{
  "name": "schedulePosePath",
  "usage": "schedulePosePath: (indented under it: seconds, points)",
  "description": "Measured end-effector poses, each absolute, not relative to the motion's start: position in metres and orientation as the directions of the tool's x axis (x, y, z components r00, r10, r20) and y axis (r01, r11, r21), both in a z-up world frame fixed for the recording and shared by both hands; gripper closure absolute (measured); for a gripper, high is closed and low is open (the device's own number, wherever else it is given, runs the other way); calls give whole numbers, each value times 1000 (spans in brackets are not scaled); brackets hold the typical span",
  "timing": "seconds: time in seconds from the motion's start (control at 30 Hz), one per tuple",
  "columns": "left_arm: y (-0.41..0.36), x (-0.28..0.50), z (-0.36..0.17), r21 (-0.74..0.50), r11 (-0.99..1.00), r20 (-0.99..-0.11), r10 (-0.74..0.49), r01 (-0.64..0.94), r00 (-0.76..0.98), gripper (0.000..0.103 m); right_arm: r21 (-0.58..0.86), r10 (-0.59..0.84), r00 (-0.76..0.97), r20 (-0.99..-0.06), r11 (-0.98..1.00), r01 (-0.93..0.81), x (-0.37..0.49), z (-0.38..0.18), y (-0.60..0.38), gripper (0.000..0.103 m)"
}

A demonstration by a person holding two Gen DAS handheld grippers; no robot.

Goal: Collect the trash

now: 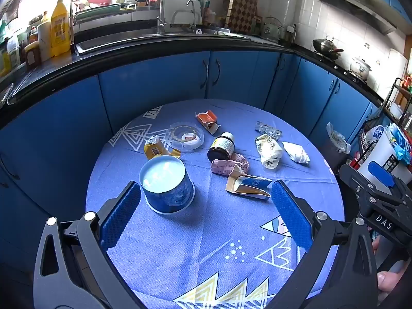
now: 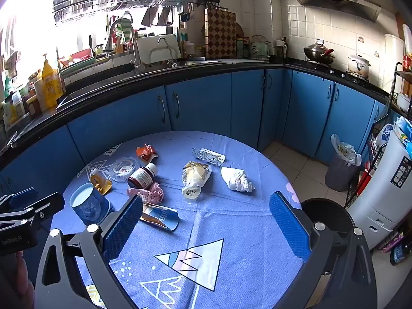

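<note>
Hiding flattened carton (image 2: 161,217) end: right gripper (image 2: 206,222) finger.

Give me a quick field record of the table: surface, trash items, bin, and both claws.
surface: round table with blue patterned cloth
trash near left: blue paper cup, flattened blue carton, yellow wrapper
trash centre: brown bottle on its side, pink wrapper, clear lid, orange carton
trash right: cream bag, white tissue, blister pack
bin: black bin at table's right edge
left claw: open, empty
right claw: open, empty
</note>
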State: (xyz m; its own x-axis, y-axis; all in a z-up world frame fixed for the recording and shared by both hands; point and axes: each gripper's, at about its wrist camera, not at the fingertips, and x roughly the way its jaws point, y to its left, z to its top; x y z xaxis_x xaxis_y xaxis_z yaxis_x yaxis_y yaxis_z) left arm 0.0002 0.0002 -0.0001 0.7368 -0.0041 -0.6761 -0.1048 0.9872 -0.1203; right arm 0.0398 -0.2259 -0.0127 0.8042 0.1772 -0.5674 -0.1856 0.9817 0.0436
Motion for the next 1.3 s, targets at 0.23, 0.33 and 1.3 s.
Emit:
schedulePosePath:
  seconds: [0.23, 0.33, 1.3]
  points:
    - [1, 1, 0, -124, 987, -675, -7, -103, 738, 3, 43, 177, 803, -569, 982, -185, 40, -13, -224, 7]
    - [2, 1, 2, -124, 987, -673, -6, -104, 740, 3, 43, 177, 803, -569, 982, -185, 40, -13, -223, 7]
    - [-2, -2, 1, -128, 987, -668, -11, -100, 744, 3, 44, 178, 801, -572, 982, -186, 39, -14, -221, 7]
